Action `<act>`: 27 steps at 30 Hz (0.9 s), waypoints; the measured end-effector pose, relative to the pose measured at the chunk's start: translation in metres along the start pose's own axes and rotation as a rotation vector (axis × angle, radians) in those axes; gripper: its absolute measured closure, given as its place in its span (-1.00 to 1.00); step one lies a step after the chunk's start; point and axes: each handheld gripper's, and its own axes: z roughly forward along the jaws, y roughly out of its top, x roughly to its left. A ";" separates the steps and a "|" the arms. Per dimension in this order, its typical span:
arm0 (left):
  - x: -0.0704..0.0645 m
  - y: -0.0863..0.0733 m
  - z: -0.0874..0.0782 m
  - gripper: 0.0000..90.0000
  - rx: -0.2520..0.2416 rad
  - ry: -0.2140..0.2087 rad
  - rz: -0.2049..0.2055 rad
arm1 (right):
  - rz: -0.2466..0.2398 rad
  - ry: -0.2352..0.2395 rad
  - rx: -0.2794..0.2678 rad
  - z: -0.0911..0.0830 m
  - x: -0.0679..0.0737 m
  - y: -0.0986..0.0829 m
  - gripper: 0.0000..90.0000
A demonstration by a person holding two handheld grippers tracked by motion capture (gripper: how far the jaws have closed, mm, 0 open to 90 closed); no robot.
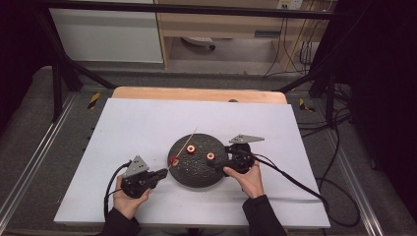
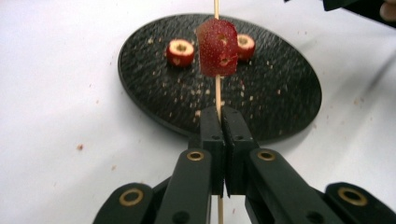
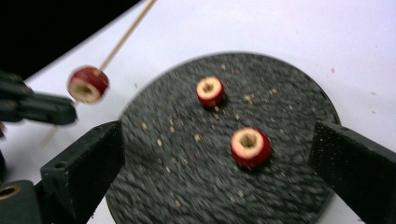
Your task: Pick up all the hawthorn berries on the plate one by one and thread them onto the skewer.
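1. A thin wooden skewer (image 2: 217, 95) is clamped between the closed jaws of the left gripper (image 2: 219, 122) and runs straight ahead of them, out over a round black plate (image 2: 280, 84).
2. One red cored fruit piece (image 2: 217, 46) is already threaded on the skewer, a little way beyond the left jaw tips and clear of the plate.
3. The right gripper (image 3: 217, 154) is held with its jaws spread wide and nothing between them.
4. A second fruit piece (image 3: 251, 146) lies on the plate within the gap of the right jaws, nearer the right-hand jaw.
5. A third fruit piece (image 3: 210, 91) lies farther ahead of those jaws, apart from the second.
6. By this showing, the skewering is judged about a third done: one piece is on, two are left to be picked up and threaded.
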 end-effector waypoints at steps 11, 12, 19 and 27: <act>0.006 -0.016 -0.014 0.96 0.025 -0.007 0.009 | -0.119 -0.061 0.214 0.004 -0.003 0.011 -0.89; 0.007 -0.017 -0.015 0.96 0.028 -0.006 0.010 | -0.132 -0.061 0.238 0.006 -0.004 0.014 -0.88; 0.011 -0.021 -0.017 0.96 0.033 -0.006 -0.001 | -0.180 -0.078 0.353 0.019 -0.003 0.029 -0.79; 0.011 -0.022 -0.017 0.96 0.042 -0.008 0.002 | -0.201 -0.093 0.422 0.035 -0.004 0.043 -0.67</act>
